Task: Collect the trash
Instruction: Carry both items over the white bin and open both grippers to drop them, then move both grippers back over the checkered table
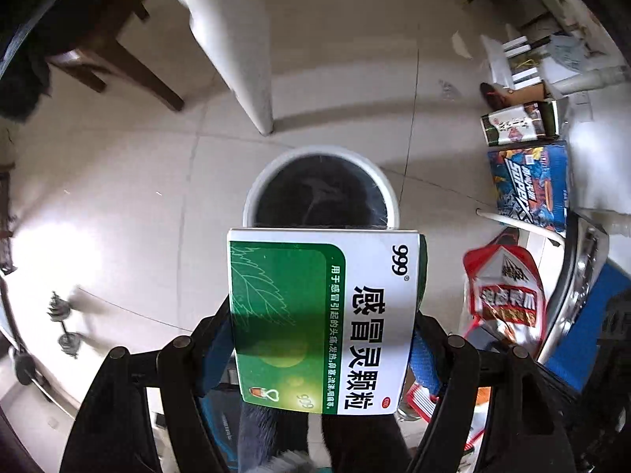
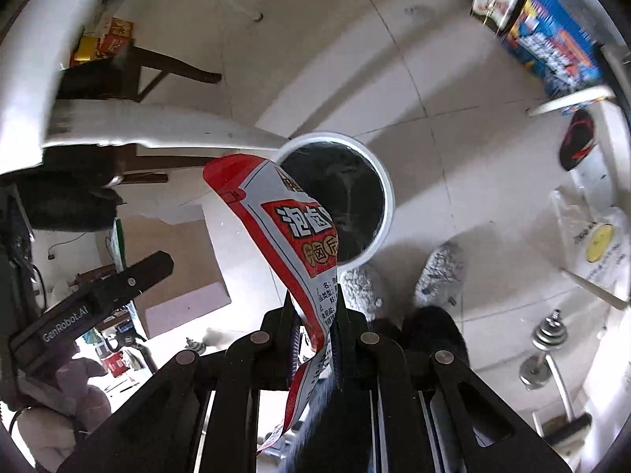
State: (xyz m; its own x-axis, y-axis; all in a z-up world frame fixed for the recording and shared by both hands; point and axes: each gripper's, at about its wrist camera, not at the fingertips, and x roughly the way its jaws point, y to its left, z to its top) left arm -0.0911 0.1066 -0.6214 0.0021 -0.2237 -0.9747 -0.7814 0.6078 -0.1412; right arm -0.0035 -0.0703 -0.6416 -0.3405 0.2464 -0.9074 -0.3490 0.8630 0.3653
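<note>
Overlooking tiled floor [image 1: 118, 205], white bin [image 1: 320, 189], table leg [image 1: 252, 90]

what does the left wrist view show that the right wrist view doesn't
Only the left wrist view shows the green and white medicine box, gripped across its sides by the left hand-held gripper. Only the right wrist view shows the right hand-held gripper shut on the red and white snack wrapper, plus grey slippers. Both show the white bin with its black liner, the wrapper, a dumbbell and the blue toy box.
</note>
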